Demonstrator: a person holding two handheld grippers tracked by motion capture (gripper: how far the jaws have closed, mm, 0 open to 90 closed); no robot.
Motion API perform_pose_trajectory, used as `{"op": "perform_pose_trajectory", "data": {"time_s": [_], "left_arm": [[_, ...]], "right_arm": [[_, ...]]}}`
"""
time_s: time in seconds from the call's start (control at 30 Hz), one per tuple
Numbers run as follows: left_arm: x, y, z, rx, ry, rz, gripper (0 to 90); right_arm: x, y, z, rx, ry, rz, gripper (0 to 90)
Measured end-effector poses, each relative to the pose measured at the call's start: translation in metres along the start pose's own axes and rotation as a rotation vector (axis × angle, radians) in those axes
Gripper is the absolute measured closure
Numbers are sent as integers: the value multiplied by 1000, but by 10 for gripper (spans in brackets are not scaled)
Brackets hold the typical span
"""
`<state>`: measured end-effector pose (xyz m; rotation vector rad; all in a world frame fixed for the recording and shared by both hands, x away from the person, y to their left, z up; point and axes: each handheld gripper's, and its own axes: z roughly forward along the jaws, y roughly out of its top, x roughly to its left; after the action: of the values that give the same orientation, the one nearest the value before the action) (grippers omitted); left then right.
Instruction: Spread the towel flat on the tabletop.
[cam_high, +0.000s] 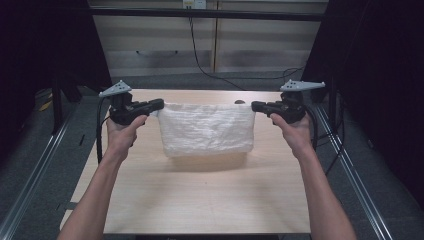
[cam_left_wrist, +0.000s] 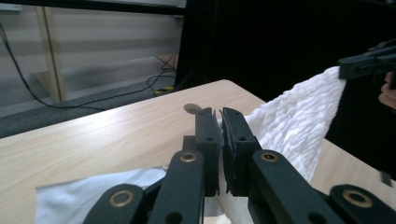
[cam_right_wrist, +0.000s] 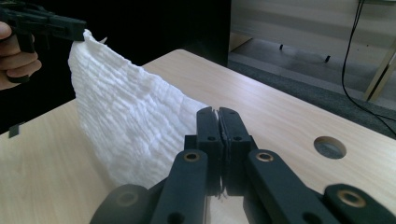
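A white textured cloth (cam_high: 206, 129) hangs stretched between my two grippers above the wooden table (cam_high: 200, 195). My left gripper (cam_high: 161, 103) is shut on the cloth's upper left corner. My right gripper (cam_high: 253, 105) is shut on its upper right corner. The top edge runs level and the lower edge hangs just over the table. In the left gripper view the jaws (cam_left_wrist: 220, 117) pinch the cloth (cam_left_wrist: 299, 121), which runs off to the other gripper at top right. In the right gripper view the jaws (cam_right_wrist: 218, 116) pinch the cloth (cam_right_wrist: 126, 121) the same way.
A round hole (cam_right_wrist: 329, 147) is cut in the table near its far edge. Metal rails (cam_high: 345, 165) run along both sides of the table. Black cables (cam_high: 210, 70) lie on the floor behind it, in front of pale cabinets.
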<state>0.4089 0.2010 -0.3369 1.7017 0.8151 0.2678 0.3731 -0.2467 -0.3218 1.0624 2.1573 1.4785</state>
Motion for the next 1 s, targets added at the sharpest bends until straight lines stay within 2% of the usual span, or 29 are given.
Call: {"op": "perform_pose_trajectory", "data": {"time_s": [0.13,0.27,0.33,0.47,0.57,0.63,0.73,0.87,1.0], "left_arm": [[3,19,2,-14,10,2,860],[2,43,2,-25,22,31,860],[3,56,2,-61,19,26,861],[3,65,1,-78,18,34,861],[1,56,-2,-69,8,56,860],[-1,43,-5,-73,-7,67,860],[-2,21,-6,-55,-12,69,860],[1,-7,-7,-52,-21,36,860],[0,-27,-9,-45,-36,17,860]], "right_arm": [[-10,17,4,1,-18,3,885],[-13,40,4,1,-30,-19,886],[-15,52,5,-4,-42,-22,886],[-18,65,7,-21,-61,-23,886],[-16,60,7,-35,-38,-24,887],[-10,46,8,-12,-27,-42,886],[-8,18,12,14,-13,-29,886],[-7,-19,16,20,11,26,886],[0,-46,20,42,35,32,887]]}}
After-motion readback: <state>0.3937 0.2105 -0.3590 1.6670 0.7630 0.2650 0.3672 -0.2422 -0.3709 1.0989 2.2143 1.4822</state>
